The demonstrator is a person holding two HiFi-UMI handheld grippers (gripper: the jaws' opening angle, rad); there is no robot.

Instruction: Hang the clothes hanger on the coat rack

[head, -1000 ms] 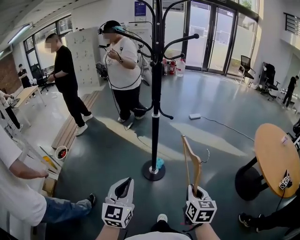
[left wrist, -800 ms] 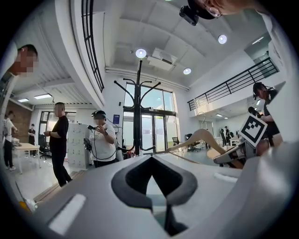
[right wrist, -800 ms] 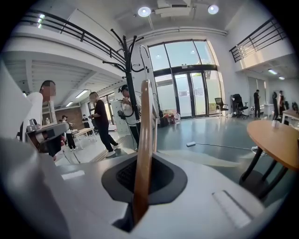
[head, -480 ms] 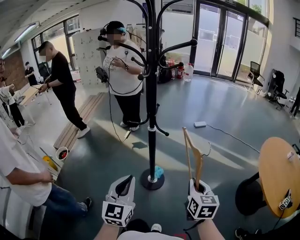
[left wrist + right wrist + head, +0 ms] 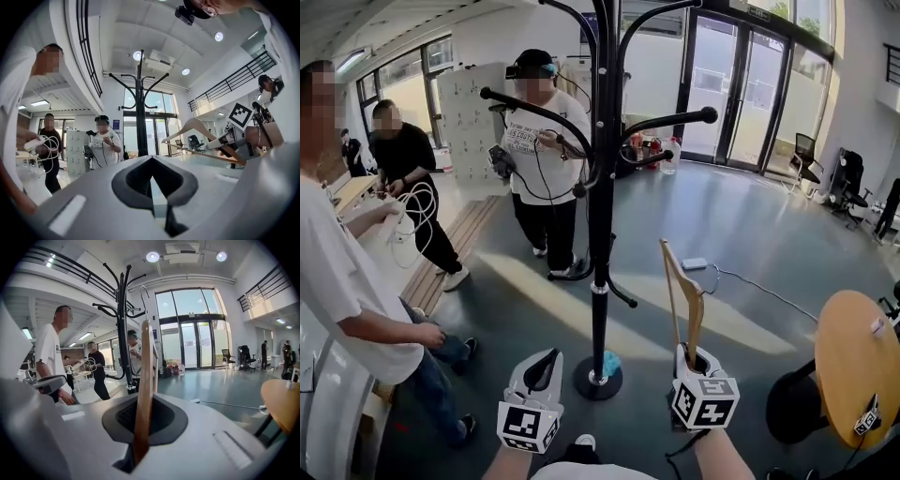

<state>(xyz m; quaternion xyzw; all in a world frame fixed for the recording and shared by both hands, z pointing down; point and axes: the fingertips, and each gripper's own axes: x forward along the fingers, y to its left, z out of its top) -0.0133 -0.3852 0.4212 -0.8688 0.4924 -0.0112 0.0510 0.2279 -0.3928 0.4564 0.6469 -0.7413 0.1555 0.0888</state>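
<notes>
A wooden clothes hanger stands upright from my right gripper, whose jaws are shut on its lower end; its metal hook points right. In the right gripper view the hanger rises straight out of the jaws, with the coat rack just left of it. The black coat rack stands ahead, slightly left of the hanger, its arms spreading at the top. My left gripper is shut and holds nothing; its view shows the rack and the hanger at right.
A person in a white shirt stands behind the rack. Another person is close at my left, and one in black is farther back. A round wooden table sits at right. Glass doors close the back.
I have come closer to the coat rack, which now looms larger ahead. A person in white has stepped in at the left. Both grippers hold the same pose.
</notes>
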